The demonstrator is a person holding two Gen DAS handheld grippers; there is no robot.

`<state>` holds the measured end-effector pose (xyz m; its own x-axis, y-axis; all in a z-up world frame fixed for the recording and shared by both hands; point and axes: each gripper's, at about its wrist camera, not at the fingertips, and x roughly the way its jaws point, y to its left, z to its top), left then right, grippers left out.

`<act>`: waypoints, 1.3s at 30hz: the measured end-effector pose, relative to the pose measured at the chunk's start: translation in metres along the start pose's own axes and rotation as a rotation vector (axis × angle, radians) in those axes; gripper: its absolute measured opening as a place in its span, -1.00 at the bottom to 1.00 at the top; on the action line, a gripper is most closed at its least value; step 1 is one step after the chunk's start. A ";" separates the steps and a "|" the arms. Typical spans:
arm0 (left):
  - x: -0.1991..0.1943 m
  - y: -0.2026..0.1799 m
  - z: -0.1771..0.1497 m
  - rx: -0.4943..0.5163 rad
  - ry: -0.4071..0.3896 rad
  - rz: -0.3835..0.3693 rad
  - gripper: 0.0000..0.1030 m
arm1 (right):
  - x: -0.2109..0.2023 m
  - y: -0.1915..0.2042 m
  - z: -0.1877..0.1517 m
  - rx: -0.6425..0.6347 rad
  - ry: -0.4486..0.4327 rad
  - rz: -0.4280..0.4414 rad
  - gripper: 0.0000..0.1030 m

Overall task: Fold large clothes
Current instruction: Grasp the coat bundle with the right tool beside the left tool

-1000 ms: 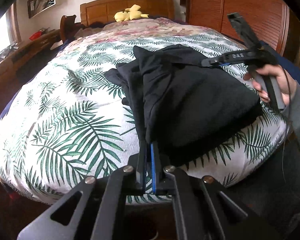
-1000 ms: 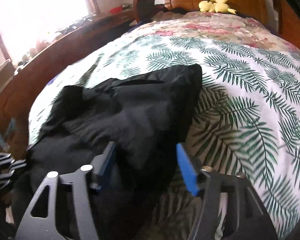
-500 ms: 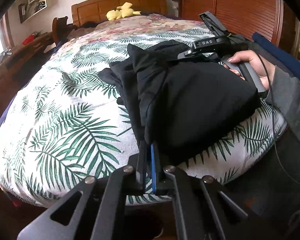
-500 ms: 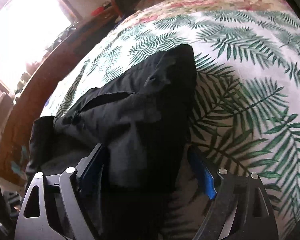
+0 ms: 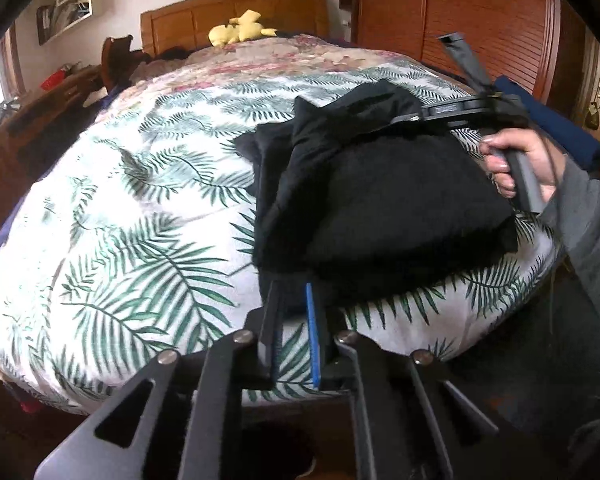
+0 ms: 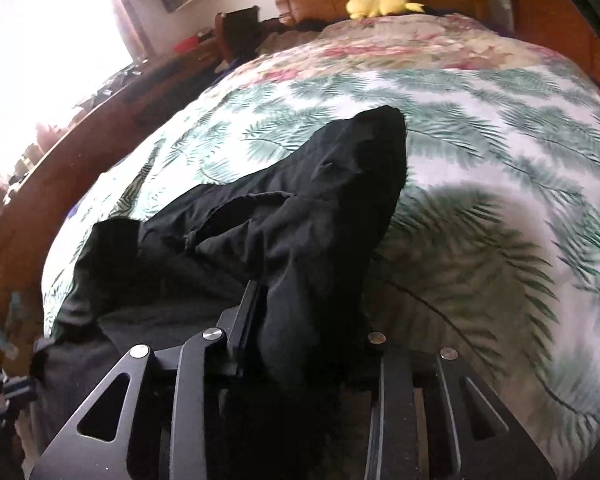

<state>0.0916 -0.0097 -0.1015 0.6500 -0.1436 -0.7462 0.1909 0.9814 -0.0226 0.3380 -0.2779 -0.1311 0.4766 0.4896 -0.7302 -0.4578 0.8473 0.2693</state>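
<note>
On the palm-leaf bedspread (image 5: 132,240), near the foot of the bed, a folded black garment (image 5: 380,200) is laid in a thick bundle. At its near edge the left gripper (image 5: 294,312) is seen with its jaws having just parted slightly; a narrow gap is left between the blue pads (image 5: 311,332), and whether cloth is still pinched cannot be told. At the bundle's far side the right gripper (image 6: 304,320) is held by a hand (image 5: 520,164) in a grey sleeve; its jaws have just been closed, and a fold of the black cloth is clamped between them. By the wooden headboard (image 5: 236,12) a yellow plush toy (image 5: 240,30) is seen.
</note>
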 end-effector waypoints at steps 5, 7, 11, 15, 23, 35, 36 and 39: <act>0.016 0.001 0.003 -0.014 0.014 0.007 -0.74 | -0.030 -0.006 -0.018 -0.052 -0.007 -0.069 -0.36; 0.023 0.000 0.003 -0.025 0.022 0.010 -0.70 | -0.029 -0.012 -0.023 -0.041 0.002 -0.066 -0.36; 0.037 0.006 0.006 -0.046 0.040 0.008 -0.67 | -0.026 -0.023 -0.025 -0.015 0.027 -0.047 -0.22; 0.050 0.006 0.009 -0.045 0.050 0.013 -0.62 | -0.029 -0.028 -0.024 -0.006 0.019 -0.088 0.08; 0.070 0.011 0.018 -0.041 0.062 0.007 -0.48 | -0.030 -0.039 -0.024 0.004 -0.003 -0.079 0.33; 0.070 0.009 0.015 -0.045 0.044 0.013 -0.48 | 0.001 -0.046 -0.005 0.053 0.023 -0.041 0.43; 0.069 0.009 0.014 -0.045 0.045 0.013 -0.48 | 0.002 -0.045 -0.004 0.055 0.023 -0.041 0.44; 0.068 0.008 0.014 -0.042 0.041 0.012 -0.48 | 0.005 -0.045 -0.003 0.055 0.020 -0.046 0.44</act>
<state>0.1478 -0.0133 -0.1432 0.6212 -0.1269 -0.7733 0.1516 0.9876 -0.0403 0.3586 -0.3142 -0.1482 0.4805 0.4464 -0.7549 -0.3939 0.8789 0.2691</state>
